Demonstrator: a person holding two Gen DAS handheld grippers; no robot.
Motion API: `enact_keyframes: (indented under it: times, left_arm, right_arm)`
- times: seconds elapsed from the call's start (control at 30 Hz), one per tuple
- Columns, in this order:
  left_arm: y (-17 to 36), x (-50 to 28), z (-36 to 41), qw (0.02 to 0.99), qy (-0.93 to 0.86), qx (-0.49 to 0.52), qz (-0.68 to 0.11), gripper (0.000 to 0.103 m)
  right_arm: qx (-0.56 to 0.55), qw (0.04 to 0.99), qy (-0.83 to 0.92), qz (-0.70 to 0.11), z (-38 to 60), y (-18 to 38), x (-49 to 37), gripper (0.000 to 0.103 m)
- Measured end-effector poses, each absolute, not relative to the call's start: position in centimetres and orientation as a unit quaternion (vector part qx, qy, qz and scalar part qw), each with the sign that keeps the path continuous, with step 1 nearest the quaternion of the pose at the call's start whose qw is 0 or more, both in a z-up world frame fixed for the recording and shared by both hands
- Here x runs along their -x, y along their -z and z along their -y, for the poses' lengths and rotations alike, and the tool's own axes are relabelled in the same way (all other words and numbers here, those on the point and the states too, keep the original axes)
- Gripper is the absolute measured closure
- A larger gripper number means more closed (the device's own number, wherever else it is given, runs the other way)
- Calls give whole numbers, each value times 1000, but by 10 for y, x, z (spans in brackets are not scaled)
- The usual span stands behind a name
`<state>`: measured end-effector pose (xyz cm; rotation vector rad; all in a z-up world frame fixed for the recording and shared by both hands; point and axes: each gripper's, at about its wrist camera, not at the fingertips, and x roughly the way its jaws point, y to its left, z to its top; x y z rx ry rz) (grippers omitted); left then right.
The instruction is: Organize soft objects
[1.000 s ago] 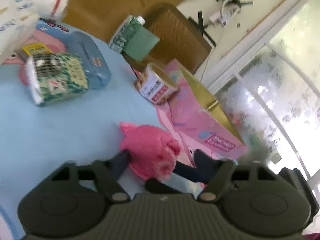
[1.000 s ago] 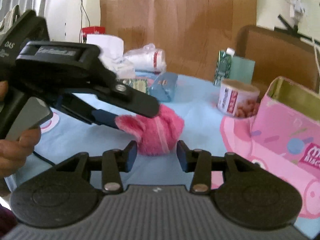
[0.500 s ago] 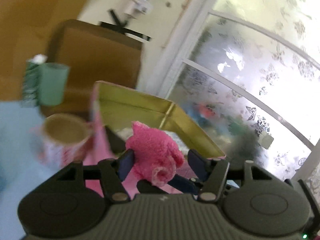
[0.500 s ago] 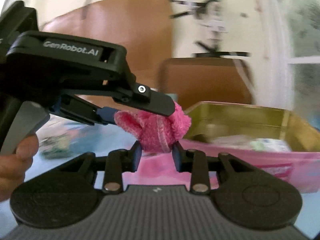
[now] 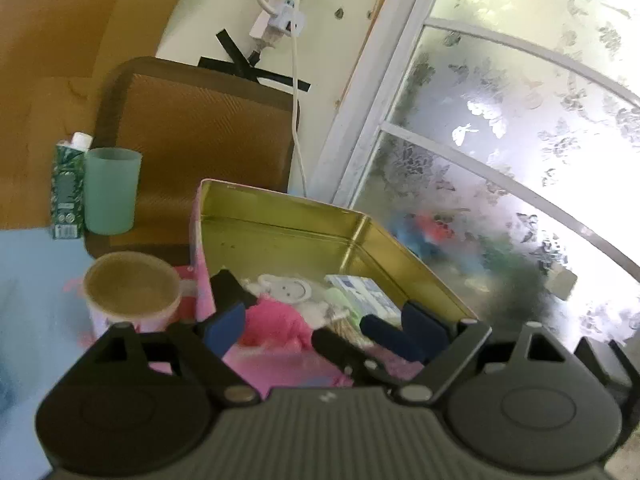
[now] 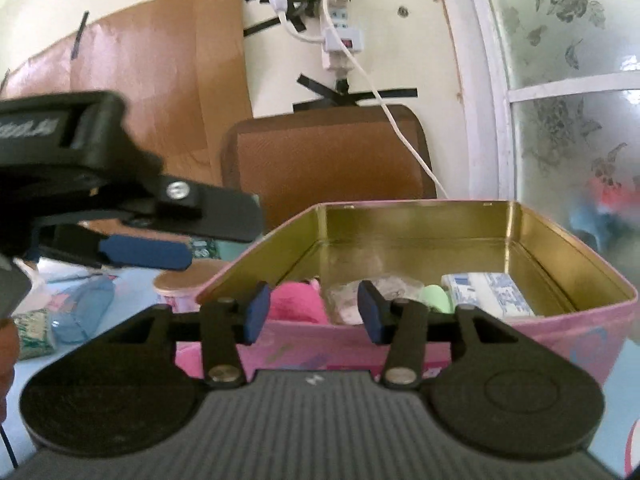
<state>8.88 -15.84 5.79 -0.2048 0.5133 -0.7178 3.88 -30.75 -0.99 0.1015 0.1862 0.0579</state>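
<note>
Sitting inside the open tin box [image 6: 472,240], the pink plush toy [image 6: 296,304] lies at the near left end of the gold-lined interior, free of both grippers. In the left wrist view the same toy [image 5: 276,324] shows just past the near wall of the tin box [image 5: 280,236]. Right of it in the box: a clear wrapped item [image 6: 348,300], a pale green soft piece [image 6: 436,298] and a white-and-blue packet [image 6: 488,292]. A white smiley-face item [image 5: 288,290] lies behind the toy.

Left gripper [image 5: 324,332] hangs over the near edge of the box, jaws opening, wide apart, nothing pressed between them; the toy sits below and beyond its left finger. Right gripper [image 6: 314,312] is at the near wall of the box, jaws opening, pads apart, gripping nothing; the toy is seen beyond the gap, not touched. The left gripper [image 6: 160,240] also shows at the left of the right wrist view, above the counter.

Left of the box on the light blue counter [image 5: 36,280]: a round paper tub [image 5: 132,292], touching or just beside the box, cannot tell which. Farther back, a green cup [image 5: 112,192] beside a green carton [image 5: 68,188]. A brown chair back [image 6: 328,160] stands behind the box; frosted window [image 5: 520,120] at right.
</note>
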Motion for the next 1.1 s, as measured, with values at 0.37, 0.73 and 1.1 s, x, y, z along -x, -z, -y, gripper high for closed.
enact_keyframes:
  times: [0.37, 0.73, 1.1]
  left_arm:
    - [-44, -47, 123, 918, 283, 66, -271, 13]
    - [-23, -41, 98, 937, 189, 19, -294, 1]
    - [-19, -36, 87, 943, 168, 14, -287, 0]
  right_arm:
    - [-63, 993, -10, -98, 297, 17, -7, 52]
    - [-92, 985, -12, -146, 283, 19, -7, 52]
    - [-132, 981, 4, -144, 293, 12, 0, 45]
